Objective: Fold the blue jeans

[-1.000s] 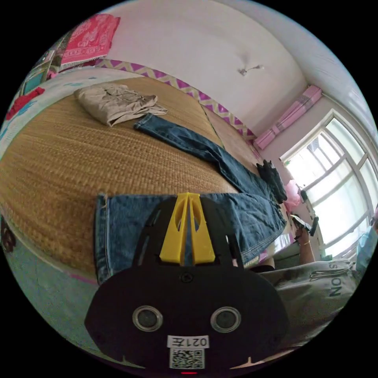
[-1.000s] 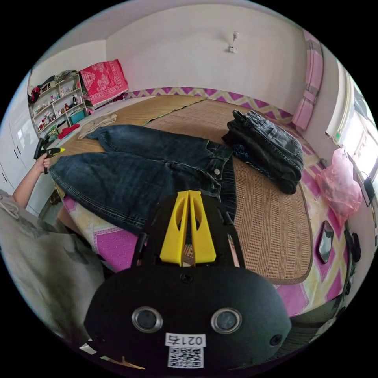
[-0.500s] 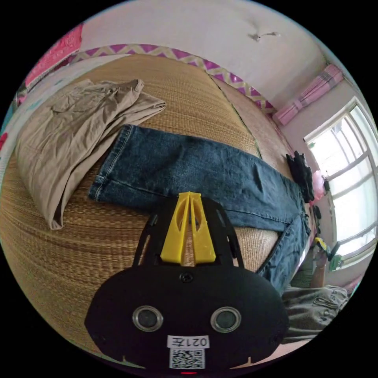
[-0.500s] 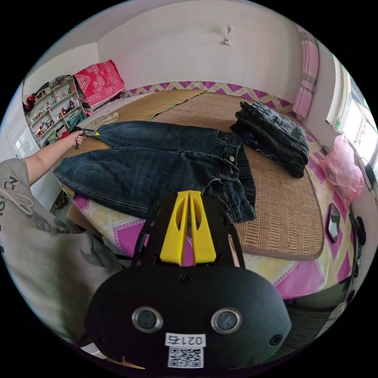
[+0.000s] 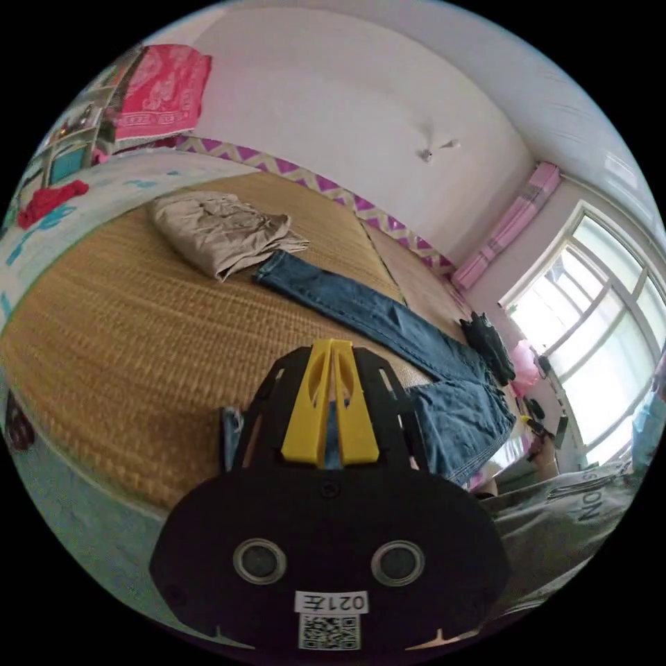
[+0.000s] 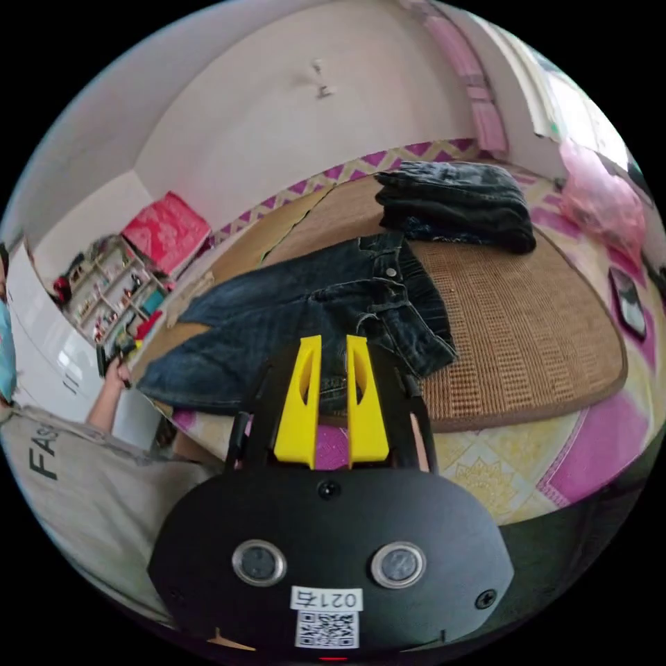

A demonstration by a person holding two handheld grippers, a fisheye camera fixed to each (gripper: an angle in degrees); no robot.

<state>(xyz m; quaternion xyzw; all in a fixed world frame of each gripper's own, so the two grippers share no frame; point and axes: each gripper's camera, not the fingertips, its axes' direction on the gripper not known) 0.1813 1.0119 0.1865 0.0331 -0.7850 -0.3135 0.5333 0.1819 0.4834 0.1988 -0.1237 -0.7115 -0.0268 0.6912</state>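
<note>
In the left gripper view, the beige trousers (image 5: 222,232) lay at 11 o'clock and the blue jeans (image 5: 388,326) stretched across the straw mat (image 5: 125,333) toward 4 o'clock. The left gripper (image 5: 331,343) had its jaws almost together; whether they pinched the denim hem, I cannot tell. The person's shirt (image 5: 576,513) showed letters "NO".

In the right gripper view, the right gripper (image 6: 327,340) had its jaws narrowly apart over the jeans' waist, holding nothing.

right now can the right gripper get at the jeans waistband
Probably yes. The right gripper is open, its jaws parted just in front of the near edge of the blue jeans by the waistband, and nothing lies between them.
</note>
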